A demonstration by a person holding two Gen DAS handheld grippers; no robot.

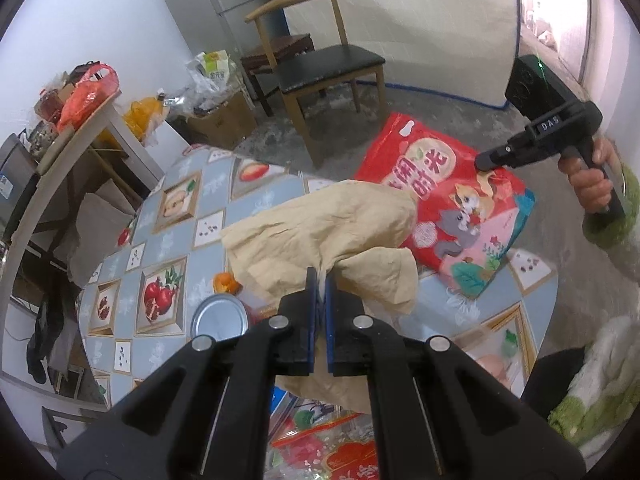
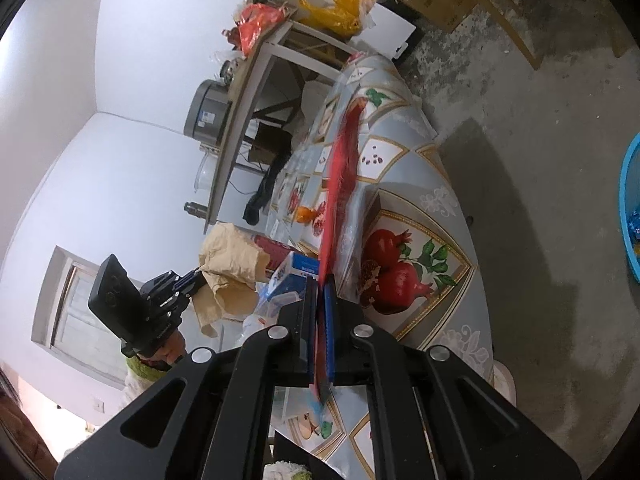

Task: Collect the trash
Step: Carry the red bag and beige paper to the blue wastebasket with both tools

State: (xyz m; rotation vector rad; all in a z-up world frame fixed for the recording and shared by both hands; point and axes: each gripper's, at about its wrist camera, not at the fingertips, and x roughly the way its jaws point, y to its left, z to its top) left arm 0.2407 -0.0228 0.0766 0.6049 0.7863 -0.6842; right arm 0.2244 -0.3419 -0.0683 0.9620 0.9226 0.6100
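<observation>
The left gripper (image 1: pixel 320 276) pinches crumpled tan paper (image 1: pixel 320 220) above the fruit-print table (image 1: pixel 168 240). Beyond, the right gripper (image 1: pixel 486 164) clamps the red snack bag (image 1: pixel 452 200) by its edge. Both loads likely need firm, level carrying toward the blue basin (image 2: pixel 630 200) on the floor.

The tablecloth (image 1: pixel 168 240) is grey-blue with framed pictures of red pomegranates and apples. The crumpled paper (image 1: pixel 320 232) is pale beige. The snack bag (image 1: pixel 452 200) is bright red (with two cartoon cats, grey and orange-white). The basin (image 2: pixel 630 208) on the floor is light blue.
</observation>
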